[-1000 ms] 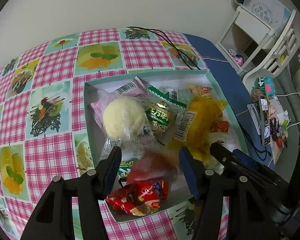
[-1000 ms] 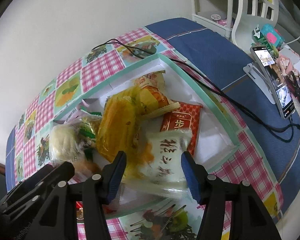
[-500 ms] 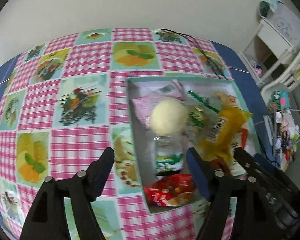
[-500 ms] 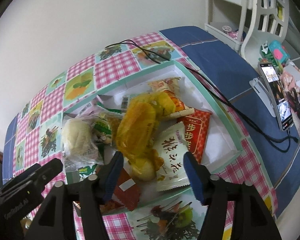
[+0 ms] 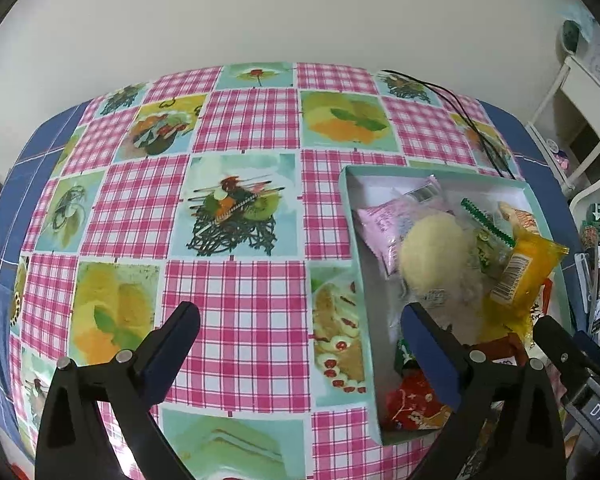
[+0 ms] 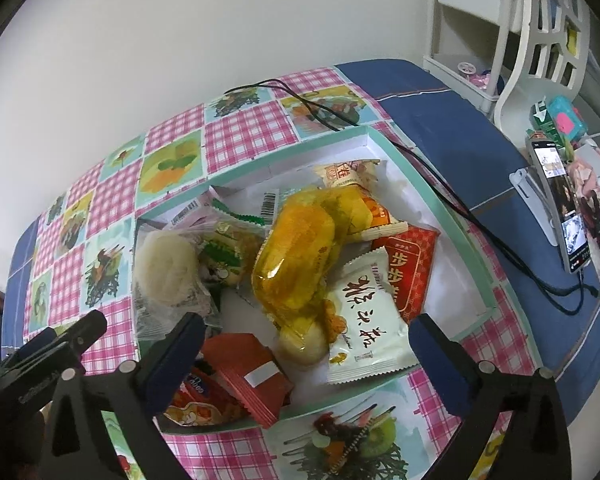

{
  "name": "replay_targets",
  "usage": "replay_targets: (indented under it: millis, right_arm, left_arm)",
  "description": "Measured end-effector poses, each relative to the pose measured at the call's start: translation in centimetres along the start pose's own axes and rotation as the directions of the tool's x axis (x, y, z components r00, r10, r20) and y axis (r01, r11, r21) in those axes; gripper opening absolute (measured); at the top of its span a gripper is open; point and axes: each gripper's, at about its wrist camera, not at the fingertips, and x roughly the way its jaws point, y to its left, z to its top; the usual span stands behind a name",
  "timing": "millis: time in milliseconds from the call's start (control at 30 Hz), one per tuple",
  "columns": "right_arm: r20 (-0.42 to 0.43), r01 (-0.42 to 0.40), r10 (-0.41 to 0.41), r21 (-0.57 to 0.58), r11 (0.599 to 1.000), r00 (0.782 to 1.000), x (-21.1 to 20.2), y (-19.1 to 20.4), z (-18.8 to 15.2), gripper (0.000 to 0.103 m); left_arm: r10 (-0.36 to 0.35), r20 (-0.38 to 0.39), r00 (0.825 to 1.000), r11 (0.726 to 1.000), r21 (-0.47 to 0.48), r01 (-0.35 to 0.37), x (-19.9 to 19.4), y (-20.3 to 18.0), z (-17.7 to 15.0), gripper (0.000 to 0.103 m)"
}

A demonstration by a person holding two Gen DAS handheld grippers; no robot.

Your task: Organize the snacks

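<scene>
Left tool (image 5: 300, 350): jaws wide apart and just been opening, nothing between them; it hangs over the checked cloth (image 5: 236, 288) on the bench, just left of the box (image 5: 350, 216).
Right tool (image 6: 306, 344): jaws also spread wide, just been opening, gripping nothing; it hovers above the near end of the box (image 6: 452, 216), over the white packet (image 6: 366, 320) and the red carton (image 6: 246, 372).
Snacks: all piled inside the box. The round pale bun (image 6: 164, 266) lies in clear wrap at the left, the green-edged packet (image 6: 224, 256) beside it, and the yellow bag (image 6: 300, 260) lies across the middle on top of other packets. A red packet (image 6: 410, 270) is half tucked under the white one.
Stage: judged as nearly done, since no snack shows loose on the cloth.
Risk, heap: the pile looks loose and uneven; a nudge from either tool could slide the yellow bag or the bun against the wall or over it.
Risk, crowding: the two tools sit close at the near corner, so reaching in together could knock them into each other.
Risk, wrappers: slippery film may slip from the pads or crush the soft bun.
Risk, cable: the black cable (image 6: 480, 224) runs touching the far right rim; shifting the box could drag it.
</scene>
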Motion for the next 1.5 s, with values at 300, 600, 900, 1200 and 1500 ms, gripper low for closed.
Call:
replay_targets:
  millis: [300,600,900,1200,1500]
  right_arm:
    - [0.006,0.007,-0.006,-0.050,0.999,1.000,-0.6,1.3,-0.7,0.103]
    - [0.006,0.009,-0.009,-0.098,0.995,1.000,-1.4,3.1,-2.1,0.103]
    - [0.019,0.003,0.000,-0.151,0.989,1.000,-3.2,4.9,-4.4,0.103]
    - [0.046,0.009,0.000,-0.193,0.981,0.999,-5.4,5.6,-7.1,0.103]
    - [0.069,0.003,0.010,-0.199,0.980,0.998,-6.9,5.7,-8.7,0.103]
  left_arm:
    - [0.201,0.018,0.979,0.980,-0.010,-0.201,-0.6,0.8,-0.8,0.100]
    - [0.291,0.002,0.957,0.957,0.000,-0.291,-2.1,2.2,-2.4,0.100]
    - [0.308,-0.007,0.951,0.951,-0.009,-0.308,-5.3,4.4,-5.3,0.100]
    - [0.291,0.015,0.957,0.957,-0.009,-0.291,-7.6,5.8,-7.8,0.100]
    - [0.286,0.029,0.958,0.958,-0.013,-0.286,-8.5,6.5,-9.5,0.100]
